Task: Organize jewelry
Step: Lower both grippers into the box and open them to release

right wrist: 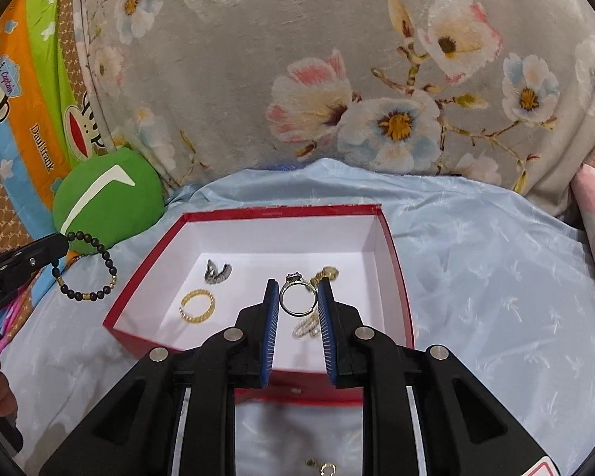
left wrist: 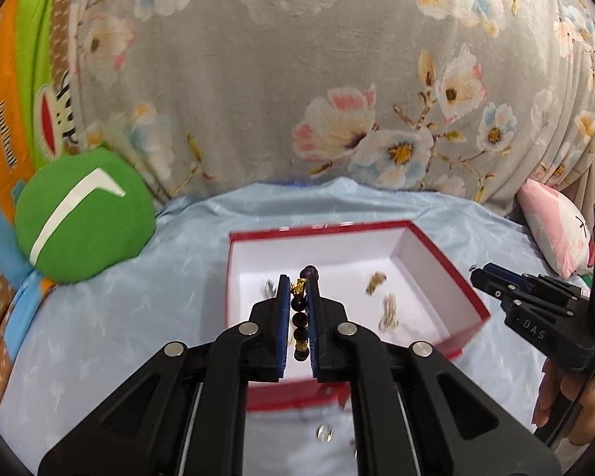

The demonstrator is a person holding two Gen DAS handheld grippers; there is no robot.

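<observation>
A red box point(left wrist: 462, 277) with a white inside sits on the light blue sheet; it also shows in the right wrist view point(right wrist: 394, 261). My left gripper point(left wrist: 299, 281) is shut on a black and gold bead bracelet point(left wrist: 300, 319) and holds it over the box's near left side; the bracelet hangs from it in the right wrist view point(right wrist: 99, 273). My right gripper point(right wrist: 297, 289) is shut on a silver ring with a dark stone point(right wrist: 297, 297) above the box. Inside lie a gold ring point(right wrist: 197, 306), a silver piece point(right wrist: 217, 271), a pearl piece point(right wrist: 307, 327) and a gold piece point(right wrist: 327, 273).
A green round cushion point(left wrist: 83, 214) lies left of the box. A grey flowered blanket point(left wrist: 297, 79) rises behind. A pink pillow point(left wrist: 555, 230) is at the right. Small gold jewelry point(right wrist: 323, 468) lies on the sheet in front of the box.
</observation>
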